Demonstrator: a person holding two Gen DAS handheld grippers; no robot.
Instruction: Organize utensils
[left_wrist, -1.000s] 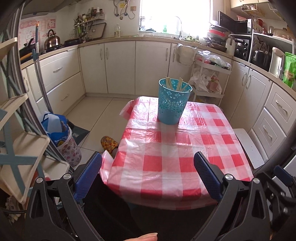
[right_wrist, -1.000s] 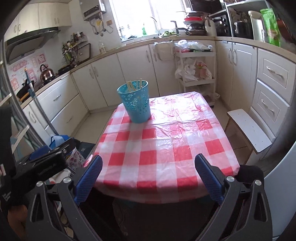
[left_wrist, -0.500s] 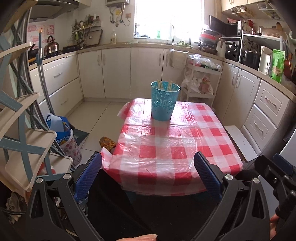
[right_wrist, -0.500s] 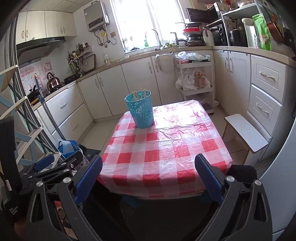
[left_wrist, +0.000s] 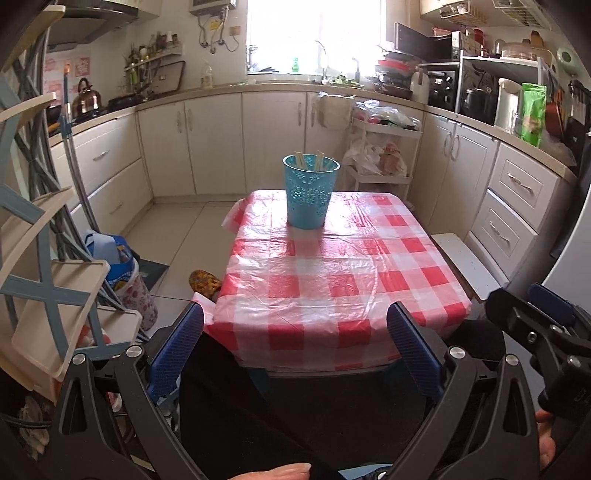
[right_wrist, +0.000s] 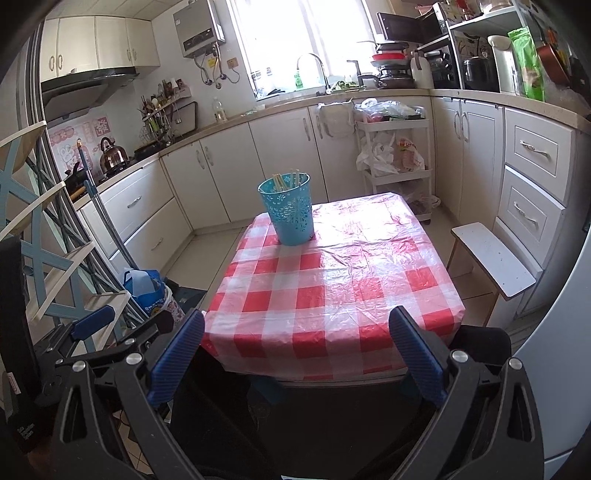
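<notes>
On the far end of the checked surface (left_wrist: 332, 280): one blue perforated basket (left_wrist: 311, 195), upright, pale utensils (left_wrist: 308, 161) standing inside. My left tongs (left_wrist: 295, 345) and right tongs (right_wrist: 295, 349): both spread wide, holding nothing, held short of the near edge. Risk: the light-looking basket may tip or slide if a finger catches its rim.

Left tongs (left_wrist: 295, 345) and right tongs (right_wrist: 295, 349) side by side, both spread wide, empty
</notes>
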